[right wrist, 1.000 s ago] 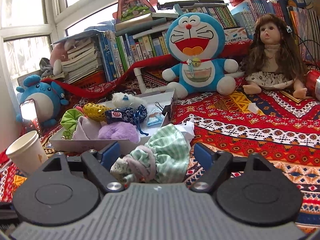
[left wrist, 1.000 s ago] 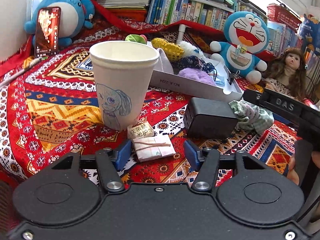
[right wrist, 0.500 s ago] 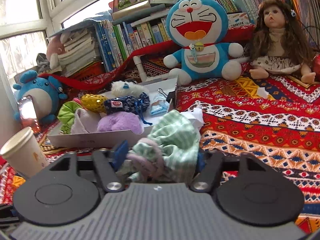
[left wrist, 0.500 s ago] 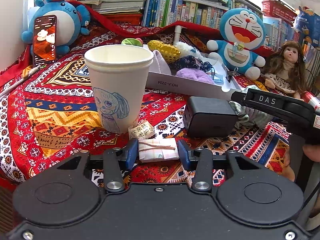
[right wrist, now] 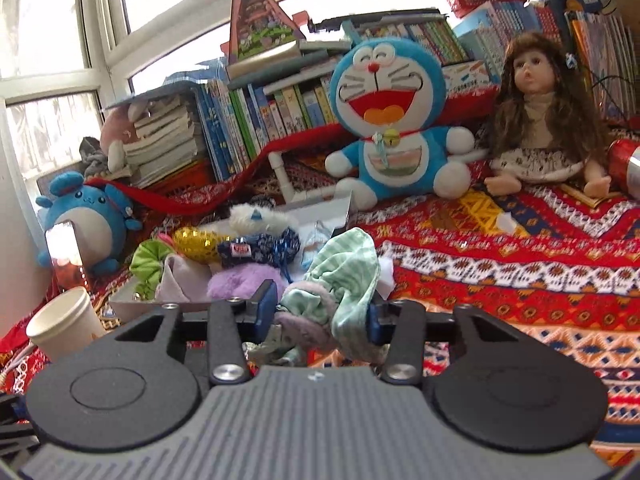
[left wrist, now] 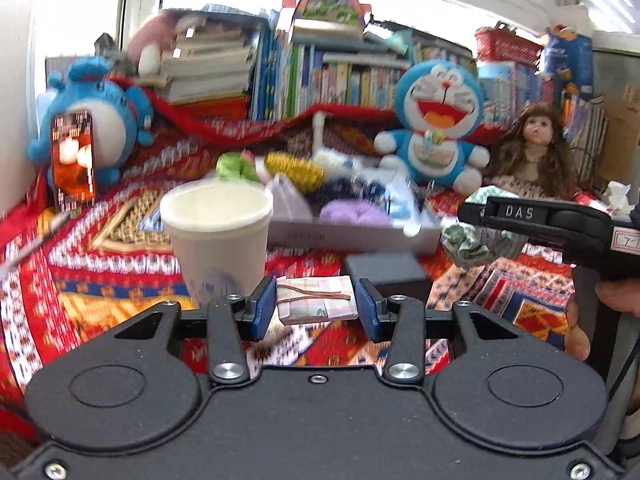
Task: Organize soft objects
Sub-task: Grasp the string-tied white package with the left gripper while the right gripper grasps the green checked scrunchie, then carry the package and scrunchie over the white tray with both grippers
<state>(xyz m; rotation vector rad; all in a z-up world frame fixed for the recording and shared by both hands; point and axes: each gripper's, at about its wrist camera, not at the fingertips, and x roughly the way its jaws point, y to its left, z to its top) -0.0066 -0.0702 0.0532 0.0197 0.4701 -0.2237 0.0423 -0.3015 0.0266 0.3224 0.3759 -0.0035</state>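
My left gripper [left wrist: 316,306] is shut on a small folded bundle tied with rubber bands [left wrist: 316,300] and holds it above the patterned cloth. My right gripper [right wrist: 322,314] is shut on a green striped scrunchie bunched with a pinkish one [right wrist: 340,280], lifted off the cloth; it also shows in the left wrist view [left wrist: 468,242]. The white tray [right wrist: 120,304] behind holds several soft items: a purple fluffy scrunchie [right wrist: 236,282], a green one [right wrist: 148,258], a gold one [right wrist: 196,240] and a dark blue pouch [right wrist: 260,248].
A paper cup [left wrist: 218,232] stands just ahead of the left gripper, a black box [left wrist: 384,272] to its right. A Doraemon plush [right wrist: 392,120], a doll [right wrist: 540,112], a blue plush [right wrist: 86,220] with a phone, and books line the back.
Both grippers closed on their objects and rose off the cloth. The left lifted the bundle; the right lifted the scrunchie. Both views tilted up.
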